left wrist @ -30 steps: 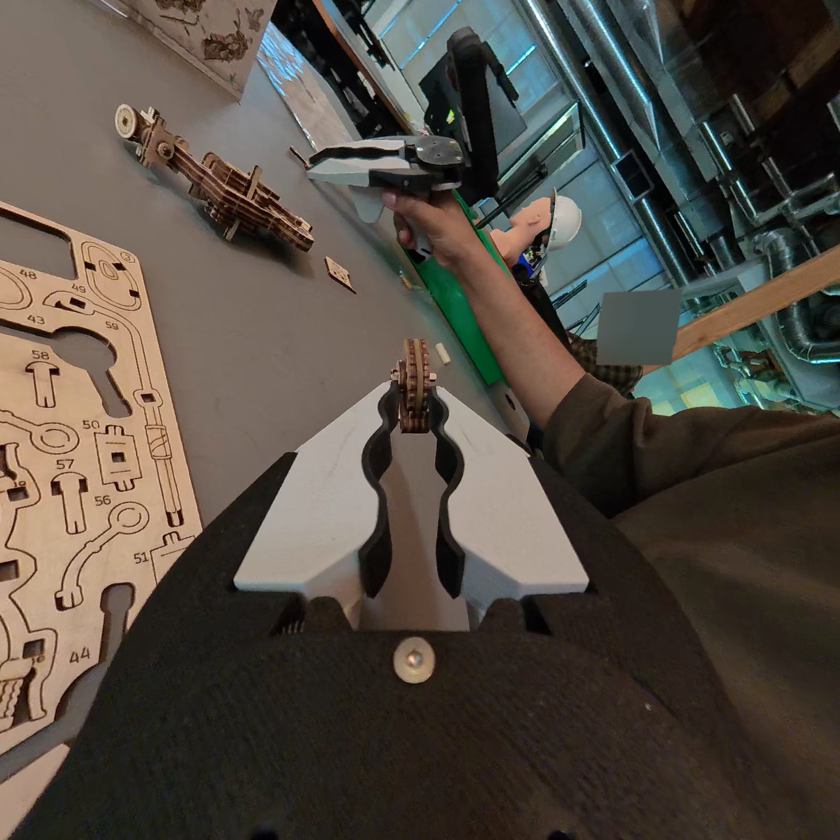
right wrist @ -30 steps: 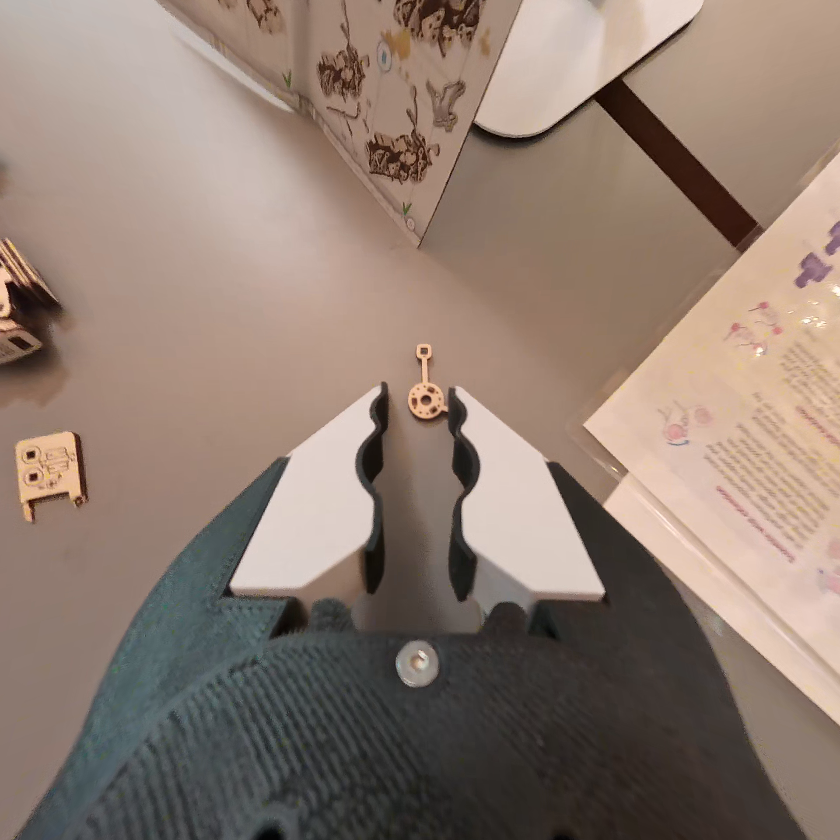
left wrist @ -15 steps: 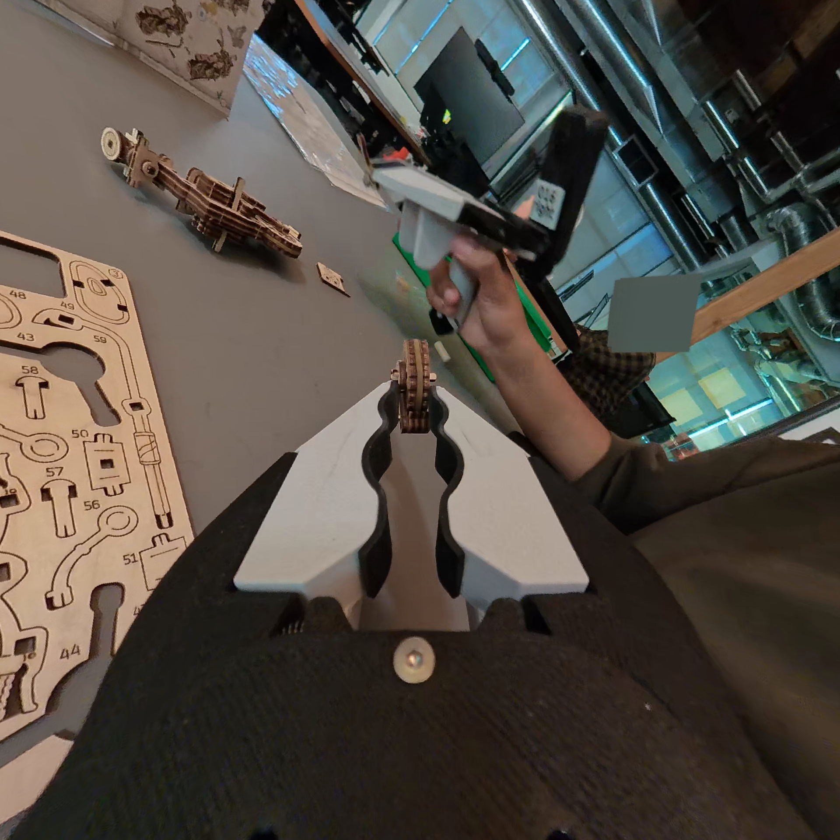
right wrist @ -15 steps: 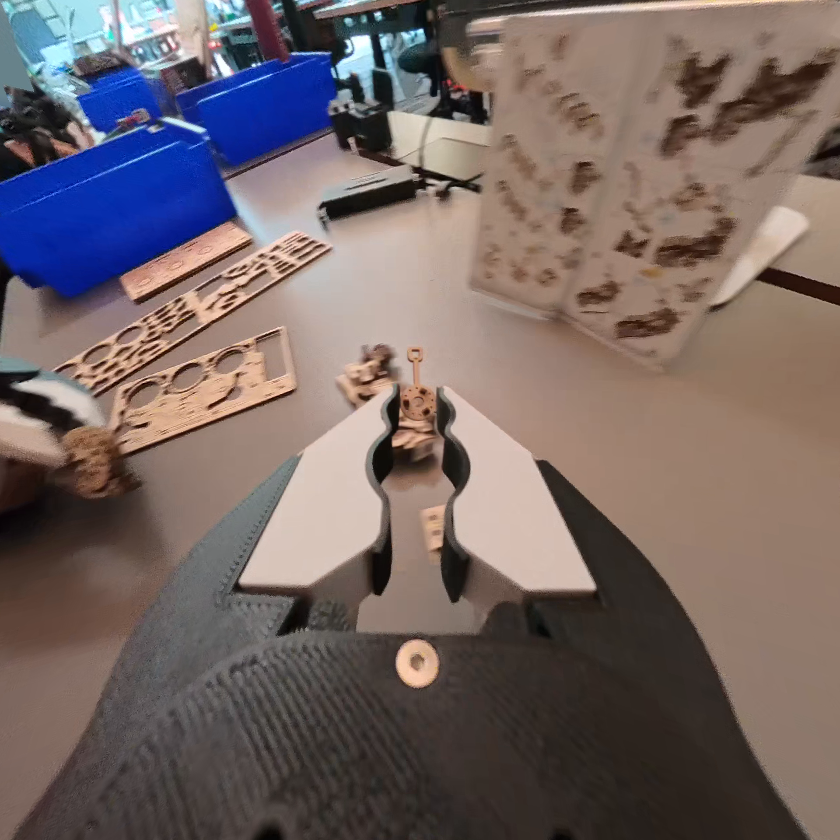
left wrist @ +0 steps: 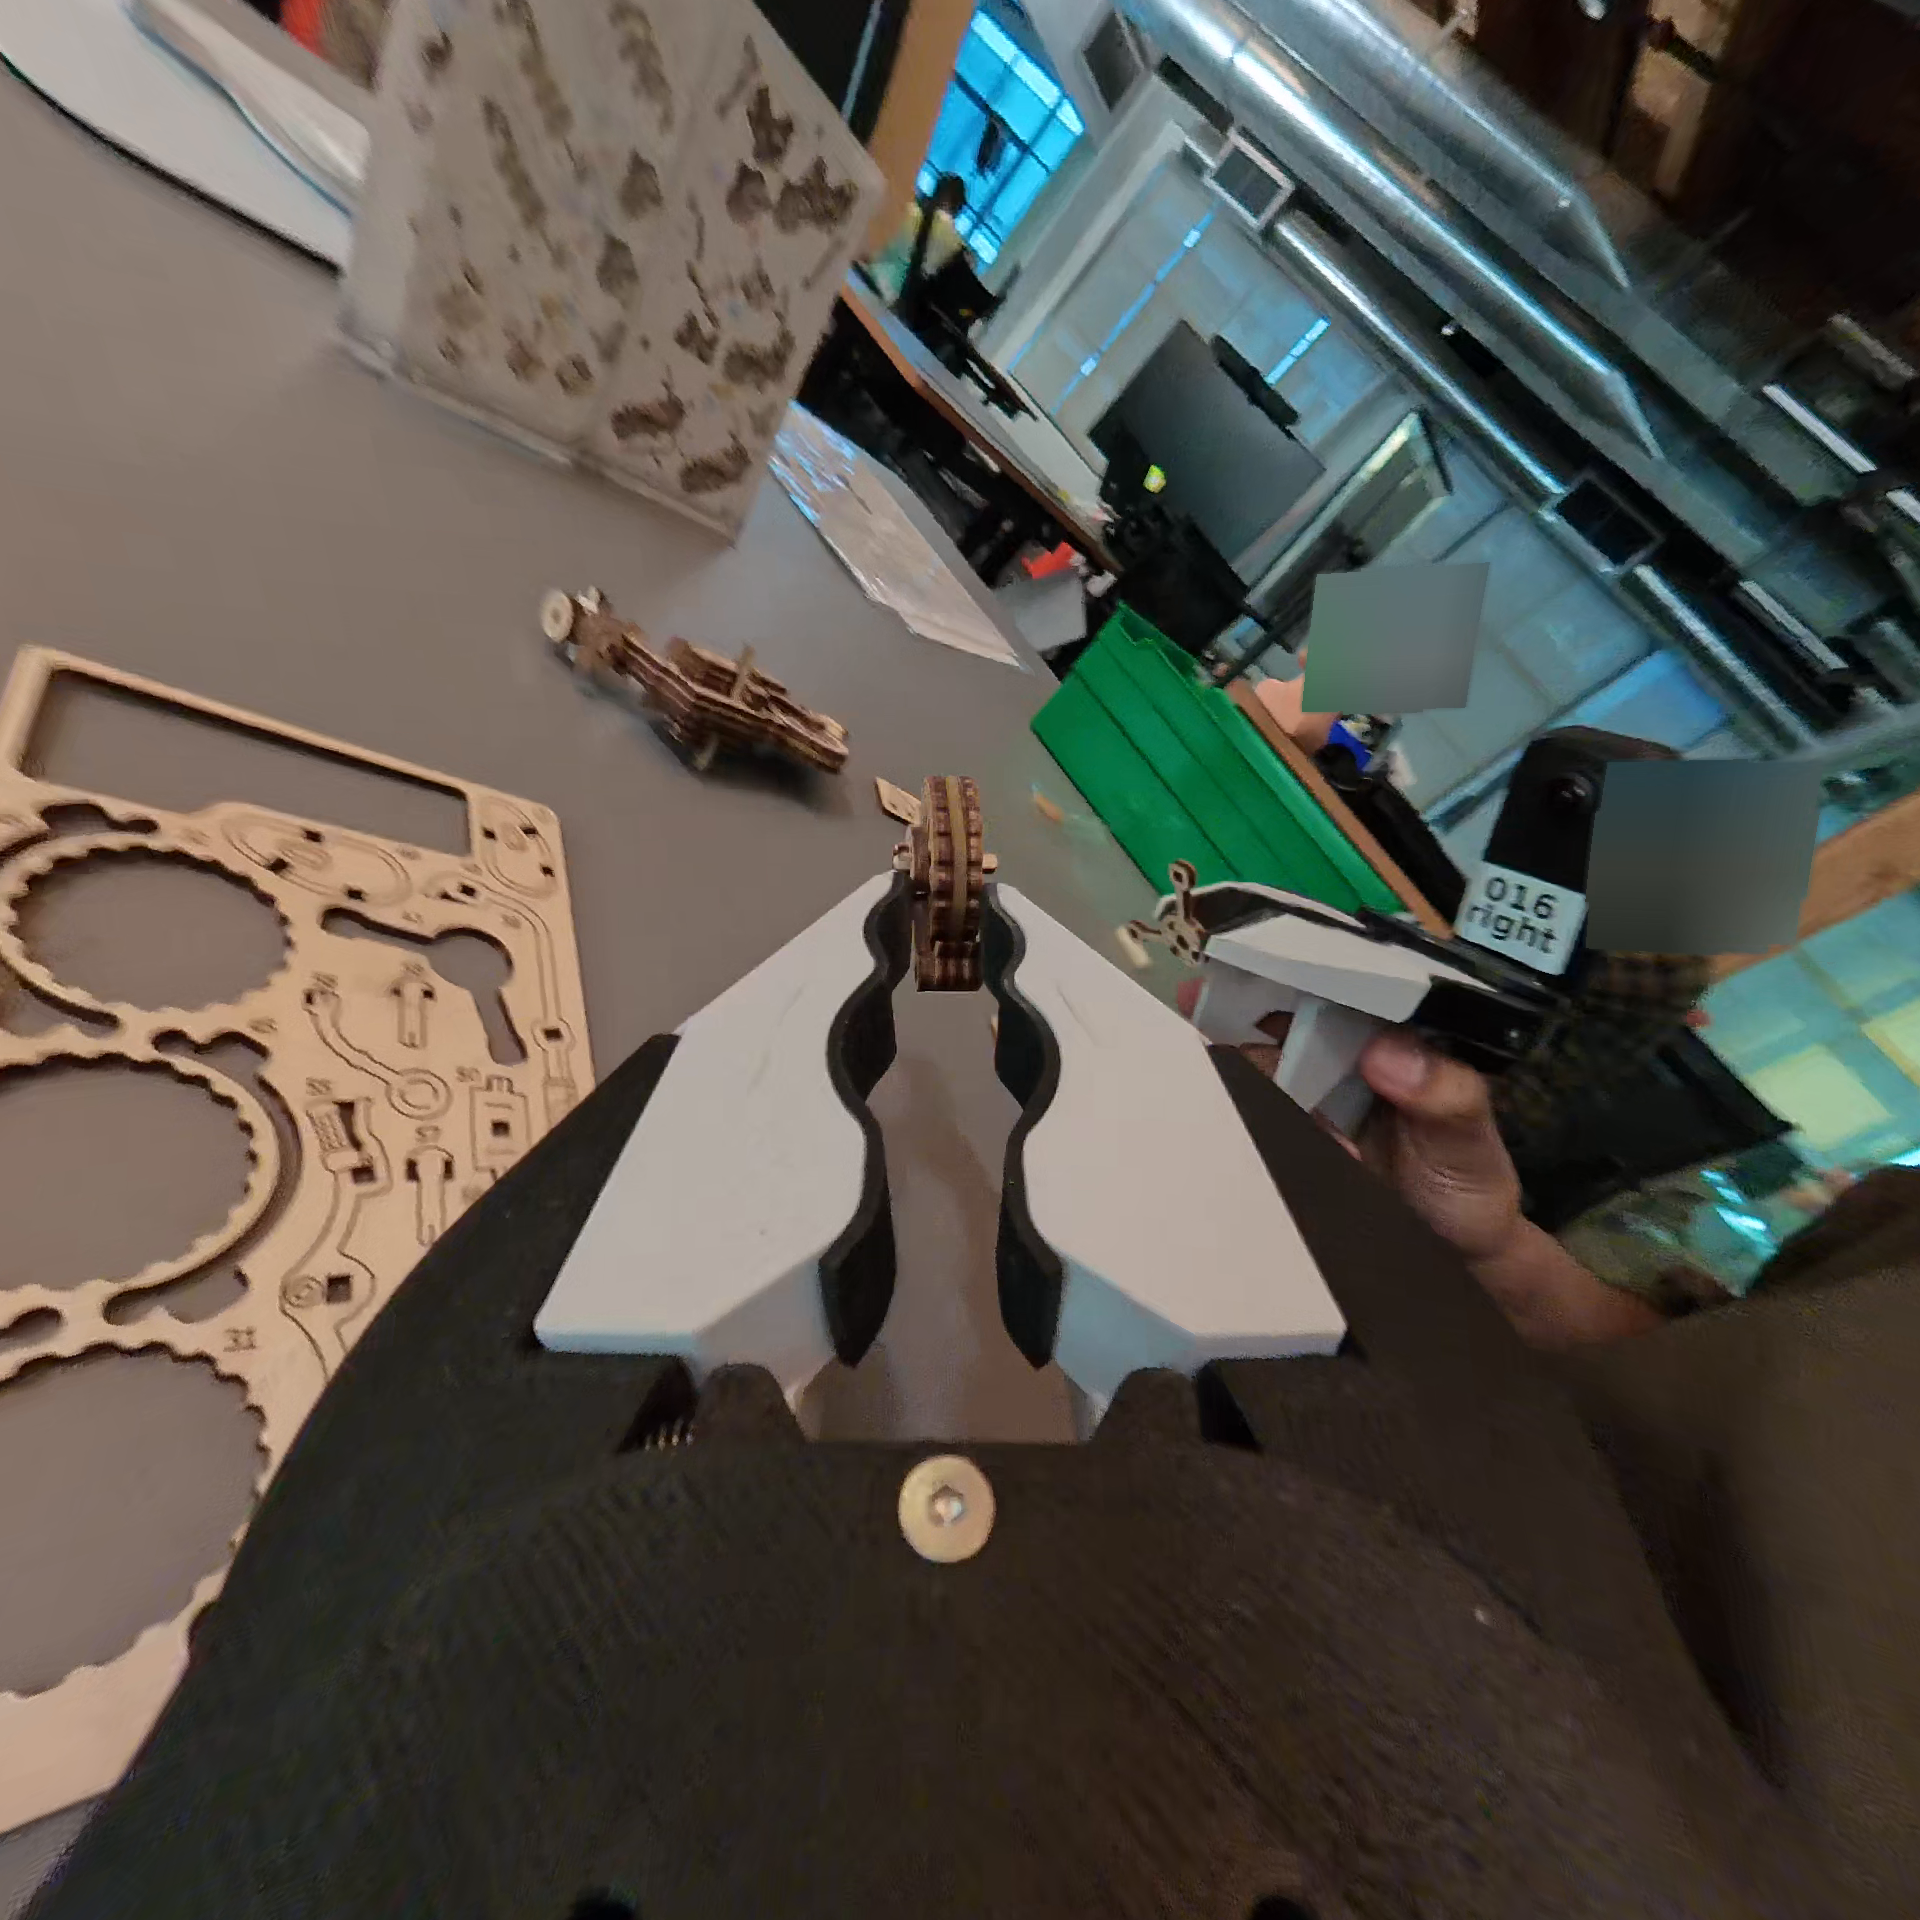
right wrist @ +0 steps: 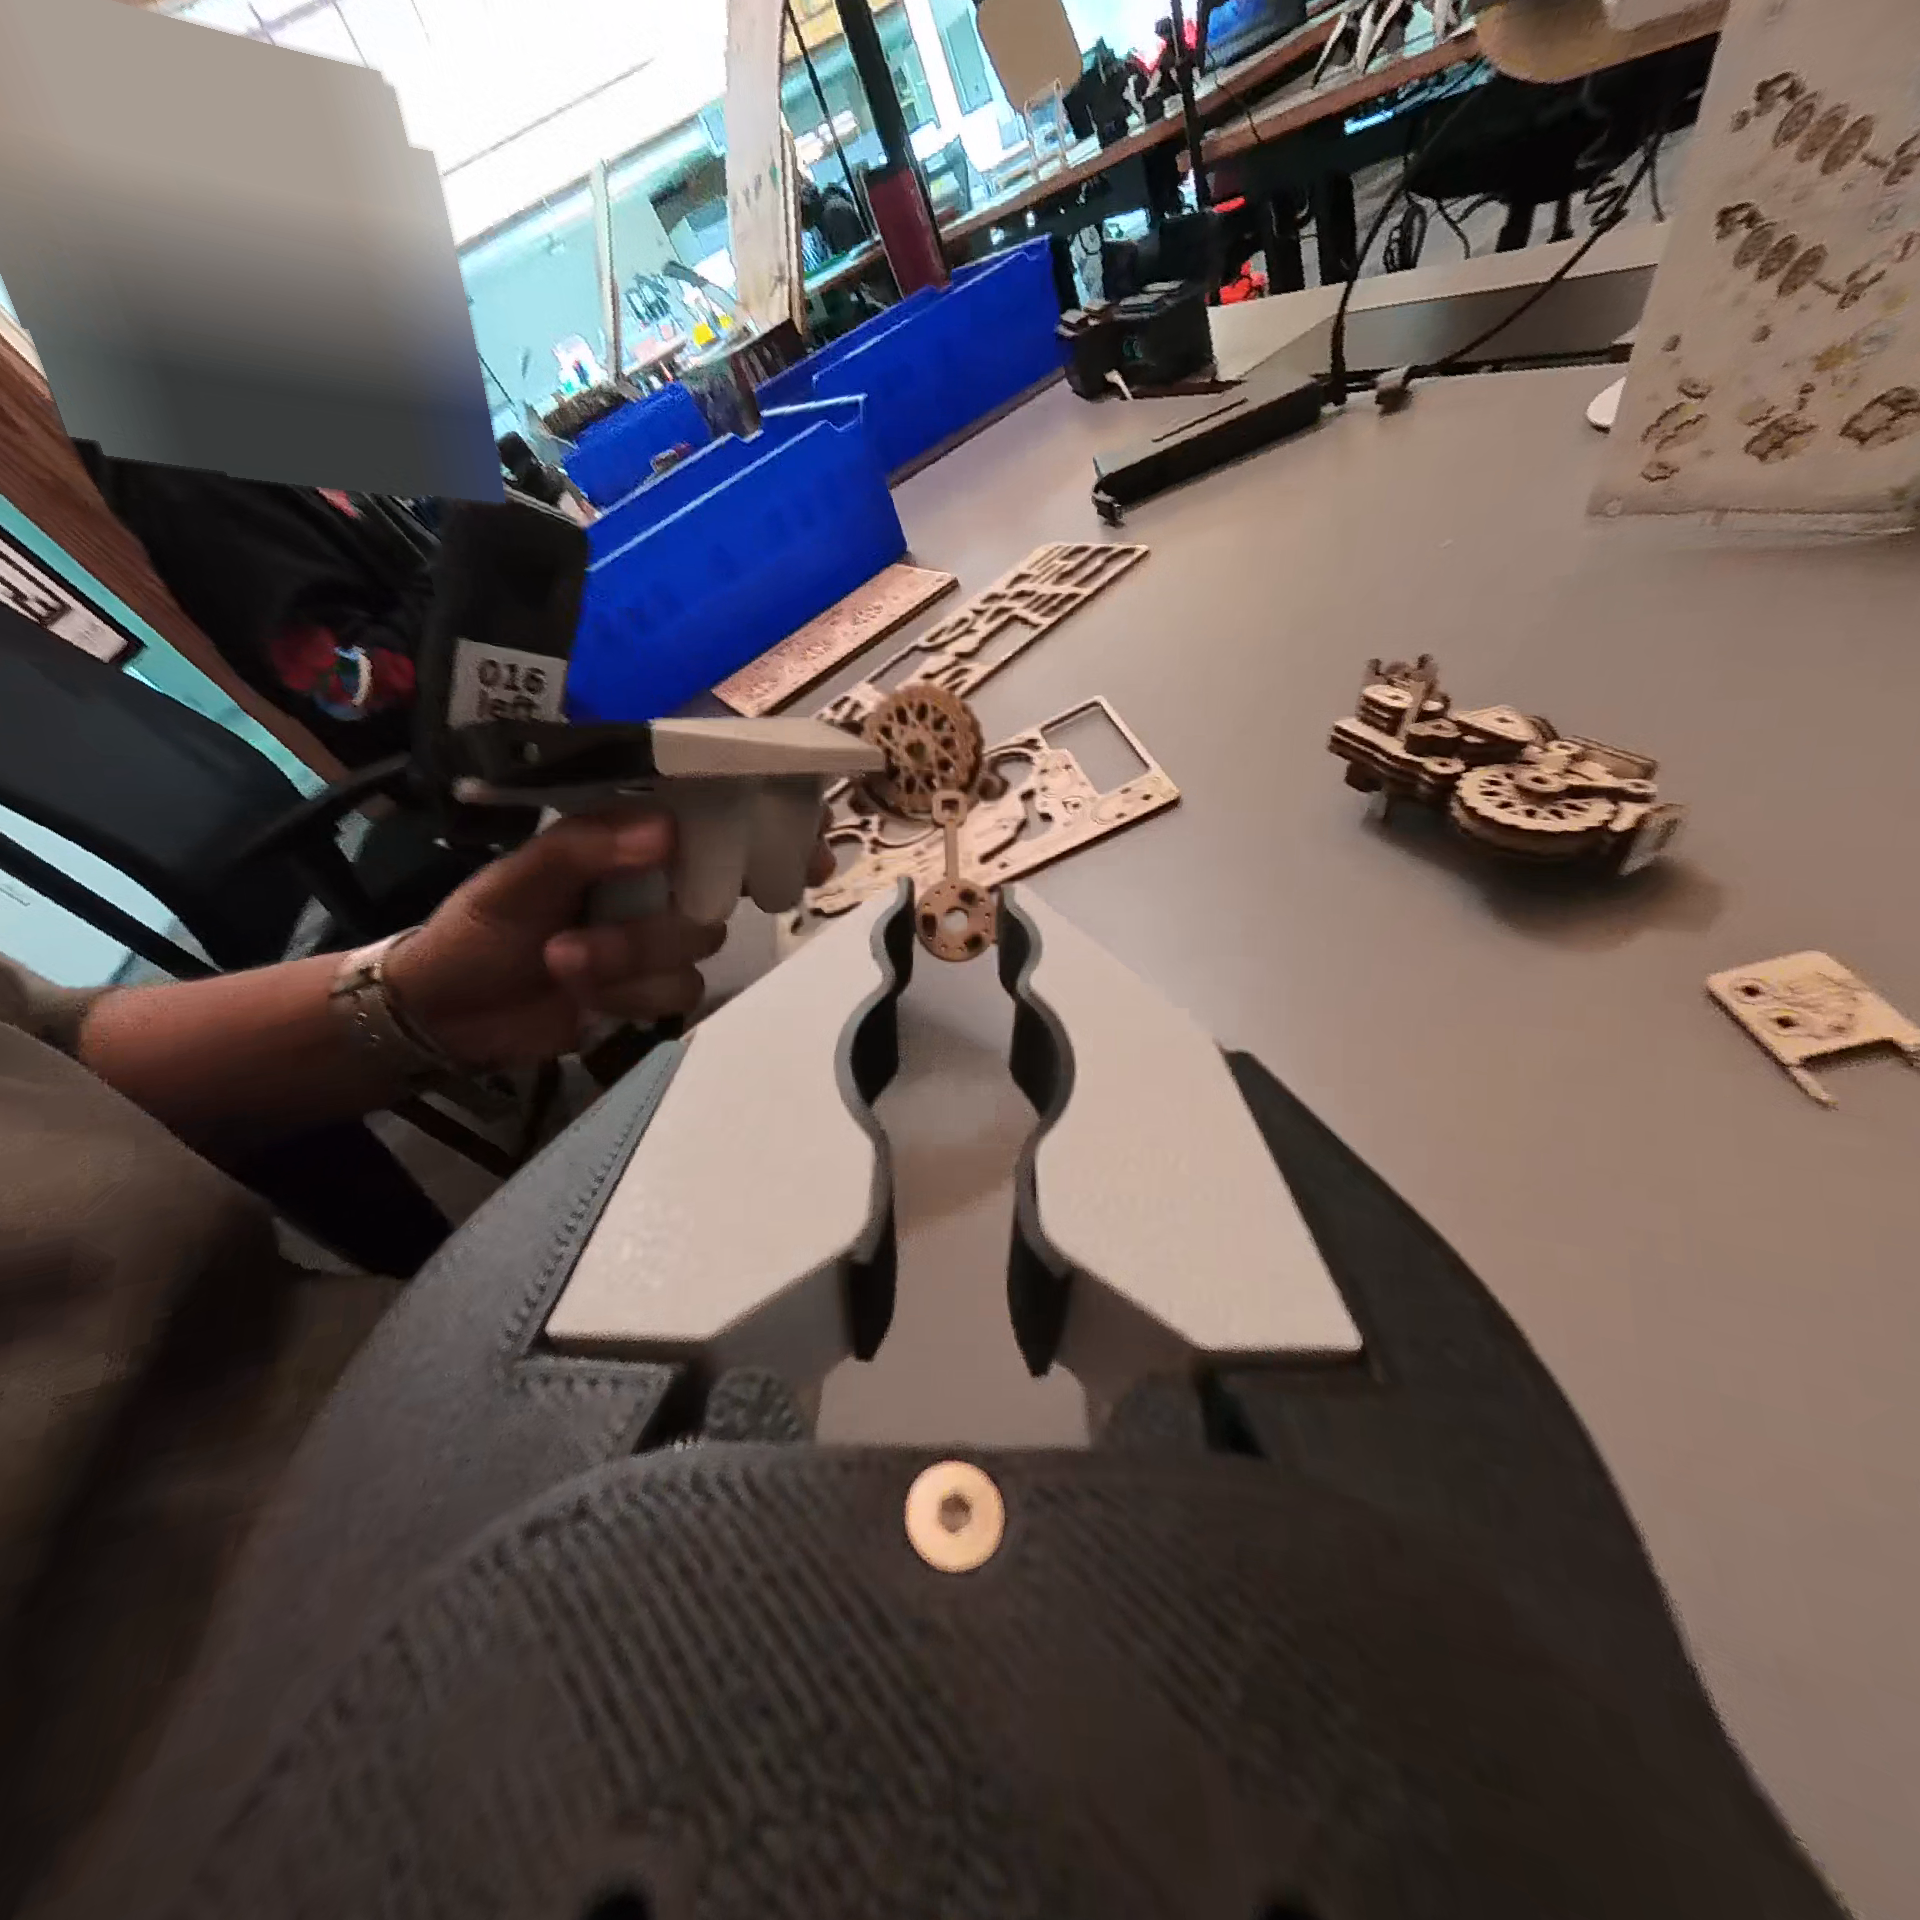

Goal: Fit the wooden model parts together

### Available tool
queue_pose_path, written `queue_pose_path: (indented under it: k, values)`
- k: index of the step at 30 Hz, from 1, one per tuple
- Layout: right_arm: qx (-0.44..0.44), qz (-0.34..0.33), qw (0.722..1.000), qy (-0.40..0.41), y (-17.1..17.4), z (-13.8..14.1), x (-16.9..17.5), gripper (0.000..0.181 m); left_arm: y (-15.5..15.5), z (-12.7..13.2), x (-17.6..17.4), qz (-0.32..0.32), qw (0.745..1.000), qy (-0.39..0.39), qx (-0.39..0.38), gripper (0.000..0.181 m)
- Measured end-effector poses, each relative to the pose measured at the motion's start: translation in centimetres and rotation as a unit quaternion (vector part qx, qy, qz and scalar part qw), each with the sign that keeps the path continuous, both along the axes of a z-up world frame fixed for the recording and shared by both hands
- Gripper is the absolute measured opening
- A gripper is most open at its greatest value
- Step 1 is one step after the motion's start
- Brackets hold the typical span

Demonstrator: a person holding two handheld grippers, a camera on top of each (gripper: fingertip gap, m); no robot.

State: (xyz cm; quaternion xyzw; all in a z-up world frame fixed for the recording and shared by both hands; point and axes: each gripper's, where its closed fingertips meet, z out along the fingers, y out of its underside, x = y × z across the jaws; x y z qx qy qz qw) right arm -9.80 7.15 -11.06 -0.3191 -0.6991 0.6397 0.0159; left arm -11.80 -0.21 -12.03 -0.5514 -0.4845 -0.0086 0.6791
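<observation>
My left gripper [left wrist: 943, 914] is shut on a stacked wooden gear wheel [left wrist: 948, 883], seen edge-on; in the right wrist view the same wheel [right wrist: 923, 740] shows face-on at the left gripper's tip [right wrist: 883, 753]. My right gripper [right wrist: 954, 920] is shut on a small flat wooden disc with a thin stem [right wrist: 954, 914]; the stem points up toward the wheel. In the left wrist view the right gripper [left wrist: 1195, 930] holds that small part [left wrist: 1172, 925] just right of the wheel, apart from it. Both are held above the grey table [left wrist: 312, 561].
A part-built wooden model [right wrist: 1507, 779] lies on the table, also in the left wrist view [left wrist: 717, 696]. Cut-out wooden sheets [left wrist: 239, 1039] lie at the left. A small flat wooden piece [right wrist: 1808, 1013] lies at the right. Printed box [left wrist: 613, 239], green bin [left wrist: 1195, 769], blue bins [right wrist: 748, 540]. About 8 centimeters separates my left fingertips from my right. My right tips are roughly 15 centimeters from the small flat wooden piece [right wrist: 1808, 1013].
My right gripper closed on the small disc part, lifted it off the table and swung it toward the left gripper's wheel. The left gripper kept its hold and turned toward the box.
</observation>
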Motion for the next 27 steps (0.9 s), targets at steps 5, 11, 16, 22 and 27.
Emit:
queue_pose_path:
  k: [5, 11, 16, 22, 27]
  values:
    - [-0.058, -0.004, 0.998, -0.013, 1.6, 1.4, -1.3, 0.013, 2.4, 0.5, -1.7, 0.005, 1.000, 0.018, -0.022, 0.010]
    - [-0.066, -0.049, 0.996, 0.028, 3.5, 2.3, -2.7, 0.013, 6.7, 1.5, -3.1, -0.063, 0.998, 0.020, 0.013, 0.010]
    - [-0.024, -0.113, 0.990, 0.079, 4.4, 2.1, -3.3, 0.013, 6.6, 1.6, -1.8, -0.093, 0.995, 0.025, 0.024, 0.010]
    - [-0.029, -0.139, 0.984, 0.106, 1.4, 4.5, -3.2, 0.013, 4.3, 1.8, -0.6, -0.079, 0.992, -0.017, 0.094, 0.009]
    - [0.006, -0.103, 0.985, 0.136, -2.4, 4.2, -1.9, 0.014, 3.5, 1.8, -0.3, -0.075, 0.988, -0.035, 0.127, 0.010]
